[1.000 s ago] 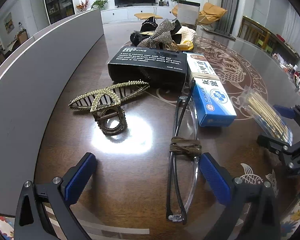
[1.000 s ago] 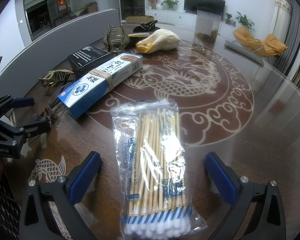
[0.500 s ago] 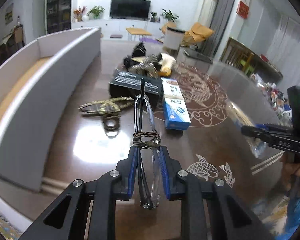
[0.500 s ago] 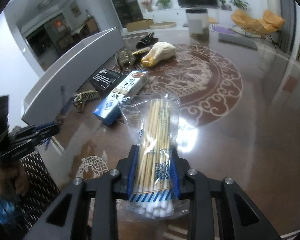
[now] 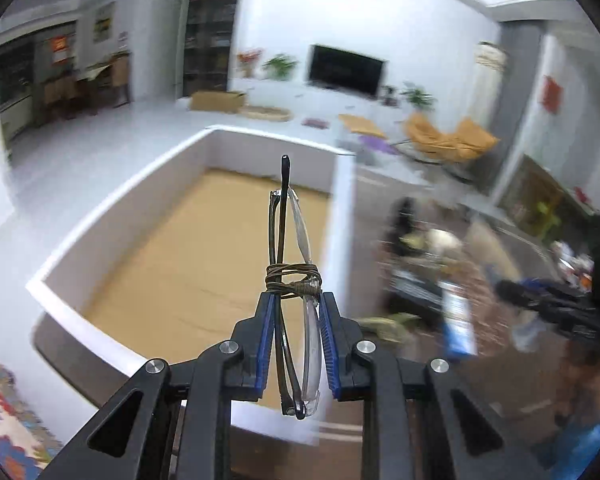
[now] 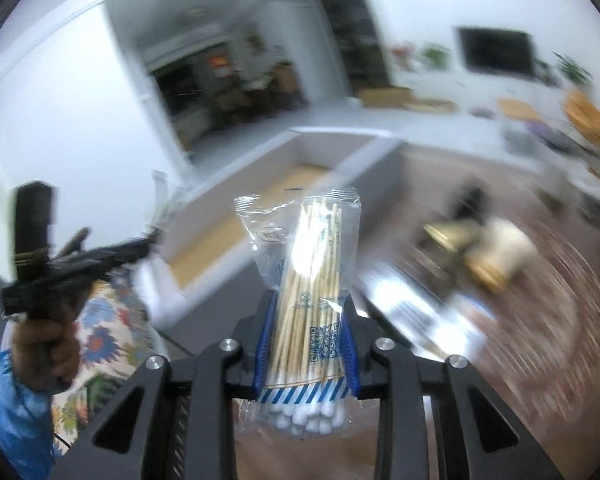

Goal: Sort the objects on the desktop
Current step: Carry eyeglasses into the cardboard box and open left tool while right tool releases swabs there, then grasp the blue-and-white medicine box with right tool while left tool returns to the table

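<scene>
Glasses clamped in left jaws, long axis pointing up-frame, hanging over tan floor of white box at centre-left. Swabs clamped in right jaws, same up-frame lie; box ahead, just upper left. Left gripper nearer; right gripper short of rim.

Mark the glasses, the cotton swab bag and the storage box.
glasses (image 5: 296, 276): left wrist view, on the cord wrapped round the folded frame.
cotton swab bag (image 6: 308, 276): right wrist view, on the bundled sticks.
storage box (image 5: 204, 248): left wrist view, on its tan floor.
</scene>
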Available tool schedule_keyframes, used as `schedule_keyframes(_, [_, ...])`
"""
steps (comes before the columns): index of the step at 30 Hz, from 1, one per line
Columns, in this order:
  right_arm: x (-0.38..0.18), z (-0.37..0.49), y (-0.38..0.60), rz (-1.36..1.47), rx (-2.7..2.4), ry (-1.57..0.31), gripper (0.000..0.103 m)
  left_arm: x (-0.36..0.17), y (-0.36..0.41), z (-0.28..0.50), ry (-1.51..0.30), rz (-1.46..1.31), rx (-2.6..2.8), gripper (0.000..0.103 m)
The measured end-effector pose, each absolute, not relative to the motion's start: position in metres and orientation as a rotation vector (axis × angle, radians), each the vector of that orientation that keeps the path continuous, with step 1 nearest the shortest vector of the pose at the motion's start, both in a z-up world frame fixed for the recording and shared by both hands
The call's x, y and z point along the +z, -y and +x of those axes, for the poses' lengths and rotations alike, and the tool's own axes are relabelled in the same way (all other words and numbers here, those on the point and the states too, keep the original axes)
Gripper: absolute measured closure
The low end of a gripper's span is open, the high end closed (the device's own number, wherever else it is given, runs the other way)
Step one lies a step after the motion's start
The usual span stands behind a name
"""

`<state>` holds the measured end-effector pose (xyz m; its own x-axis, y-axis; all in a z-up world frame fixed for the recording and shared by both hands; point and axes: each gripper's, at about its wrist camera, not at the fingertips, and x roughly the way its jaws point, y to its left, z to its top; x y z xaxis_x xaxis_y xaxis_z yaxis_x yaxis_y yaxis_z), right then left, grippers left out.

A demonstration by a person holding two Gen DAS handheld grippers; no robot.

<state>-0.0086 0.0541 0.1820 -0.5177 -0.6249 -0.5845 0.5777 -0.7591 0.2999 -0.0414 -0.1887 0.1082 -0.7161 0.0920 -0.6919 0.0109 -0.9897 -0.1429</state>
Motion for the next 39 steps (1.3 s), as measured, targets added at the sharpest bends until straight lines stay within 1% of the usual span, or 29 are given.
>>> schedule_keyframes(2, [0.187,-0.030,0.006,0.878,-2.201,0.105,0.073,0.099,0.216,-0.061,0.229,-1.243,2.896,0.081])
schedule_keyframes(5, [0.173,-0.057,0.079,0.919,-2.139,0.132,0.073,0.077,0.255,-0.092,0.275,-1.387,2.926,0.081])
schedule_keyframes(8, [0.142,-0.080,0.143,1.006,-2.105,0.031,0.073,0.054,0.270,-0.106,0.293,-1.479,2.923,0.081])
schedule_keyframes(10, [0.119,-0.092,0.170,1.115,-2.077,-0.048,0.068,0.045,0.274,-0.115,0.231,-1.525,2.946,0.078])
schedule_keyframes(11, [0.112,-0.095,0.176,1.160,-2.075,-0.081,0.056,0.043,0.275,-0.118,0.189,-1.543,2.974,0.074])
schedule_keyframes(12, [0.106,-0.096,0.182,1.190,-2.074,-0.112,0.036,0.040,0.276,-0.123,0.142,-1.571,3.010,0.065])
schedule_keyframes(13, [0.103,-0.094,0.185,1.188,-2.075,-0.144,0.026,0.037,0.275,-0.126,0.121,-1.592,3.016,0.055])
schedule_keyframes(14, [0.102,-0.092,0.186,1.177,-2.087,-0.183,0.013,0.035,0.274,-0.131,0.099,-1.603,3.008,0.033])
schedule_keyframes(15, [0.100,-0.088,0.189,1.166,-2.119,-0.260,0.012,0.032,0.273,-0.136,0.057,-1.597,3.001,0.022])
schedule_keyframes(16, [0.095,-0.083,0.192,1.159,-2.137,-0.349,0.012,0.029,0.270,-0.140,-0.011,-1.600,2.999,0.021])
schedule_keyframes(17, [0.092,-0.082,0.194,1.157,-2.140,-0.388,0.012,0.024,0.266,-0.145,-0.086,-1.620,2.986,0.021])
schedule_keyframes(20, [0.083,-0.063,0.187,1.091,-2.188,-0.551,0.012,0.003,0.261,-0.158,-0.208,-1.725,2.881,0.021])
schedule_keyframes(21, [0.078,-0.060,0.187,1.067,-2.204,-0.605,0.011,-0.003,0.260,-0.159,-0.243,-1.756,2.854,0.024])
schedule_keyframes(22, [0.076,-0.054,0.189,1.026,-2.212,-0.651,0.011,-0.004,0.257,-0.161,-0.298,-1.750,2.861,0.023])
schedule_keyframes(23, [0.074,-0.052,0.189,1.005,-2.218,-0.670,0.011,-0.004,0.255,-0.162,-0.323,-1.730,2.871,0.018])
schedule_keyframes(25, [0.075,-0.047,0.185,0.967,-2.230,-0.690,0.011,-0.007,0.252,-0.160,-0.373,-1.702,2.895,0.018])
schedule_keyframes(30, [0.077,-0.044,0.180,0.935,-2.251,-0.667,0.011,-0.011,0.241,-0.149,-0.374,-1.655,2.903,0.018])
schedule_keyframes(32, [0.077,-0.045,0.177,0.897,-2.264,-0.655,0.011,-0.012,0.243,-0.157,-0.378,-1.637,2.905,0.018])
schedule_keyframes(35, [0.100,-0.041,0.152,0.817,-2.315,-0.524,0.012,-0.008,0.240,-0.150,-0.399,-1.579,2.965,0.018])
schedule_keyframes(37, [0.125,-0.031,0.118,0.706,-2.379,-0.421,0.008,0.016,0.233,-0.125,-0.325,-1.413,3.047,0.018])
schedule_keyframes(38, [0.135,-0.024,0.101,0.664,-2.406,-0.395,0.000,0.030,0.228,-0.114,-0.264,-1.320,3.072,0.018])
schedule_keyframes(39, [0.144,-0.016,0.078,0.621,-2.442,-0.372,0.000,0.043,0.228,-0.099,-0.227,-1.259,3.079,0.015])
